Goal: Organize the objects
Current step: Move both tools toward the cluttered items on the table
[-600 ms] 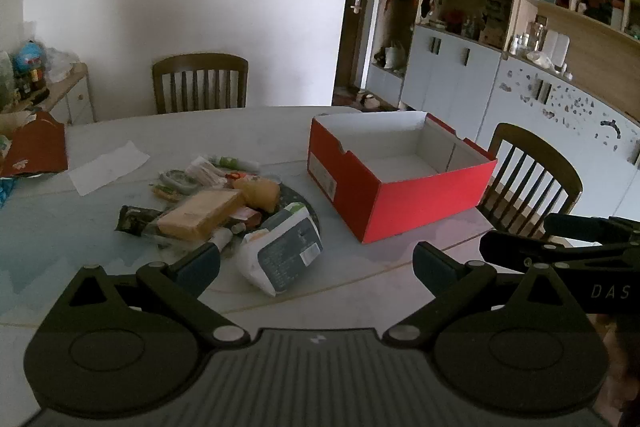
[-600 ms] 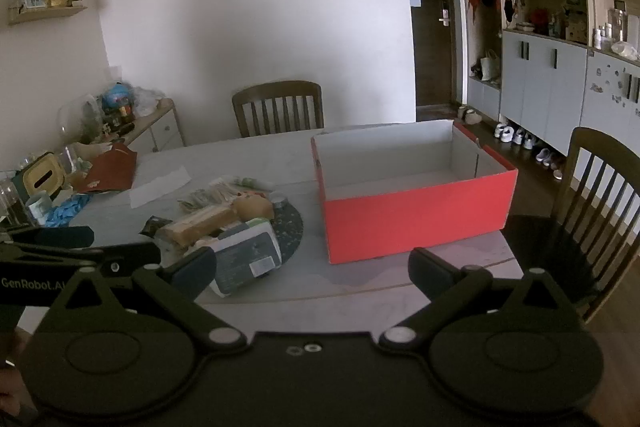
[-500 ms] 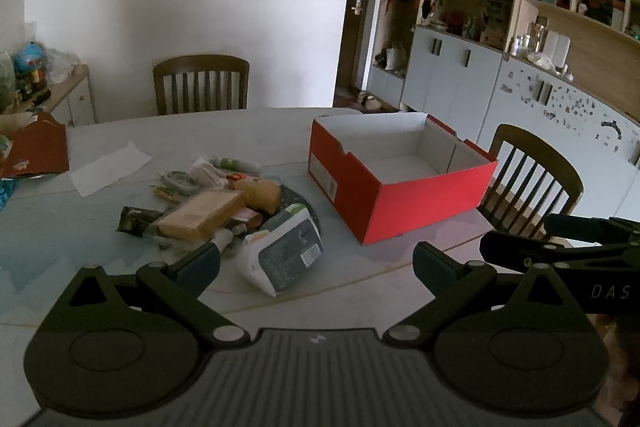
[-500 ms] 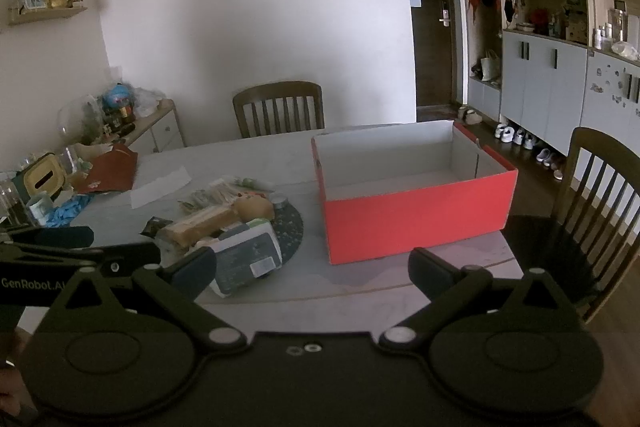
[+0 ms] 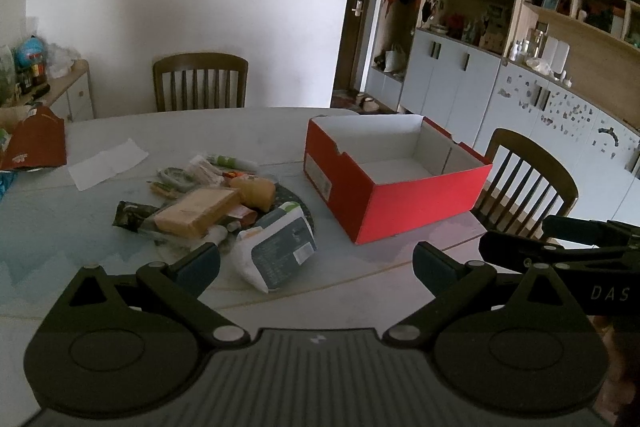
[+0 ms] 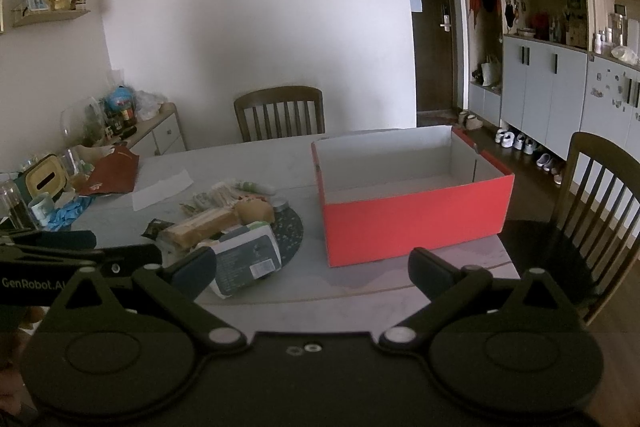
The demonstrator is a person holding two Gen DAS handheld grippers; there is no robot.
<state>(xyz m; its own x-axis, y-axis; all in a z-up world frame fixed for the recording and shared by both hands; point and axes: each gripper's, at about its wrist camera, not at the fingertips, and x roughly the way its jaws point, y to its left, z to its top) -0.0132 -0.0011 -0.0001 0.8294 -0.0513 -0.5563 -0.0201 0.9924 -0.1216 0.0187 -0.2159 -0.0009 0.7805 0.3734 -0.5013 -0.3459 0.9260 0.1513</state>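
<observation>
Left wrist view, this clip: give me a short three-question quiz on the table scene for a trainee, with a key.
1. True or false: the red box already holds some of the items.
2. Where does the pile of packets lie relative to the box in the left wrist view: A) left of it, B) inside it, C) behind it?
3. How do the jaws of the left gripper and the right gripper stand, and is anything between them?

Key
1. False: only its white inside shows.
2. A.
3. Both wide open, with nothing held.
</observation>
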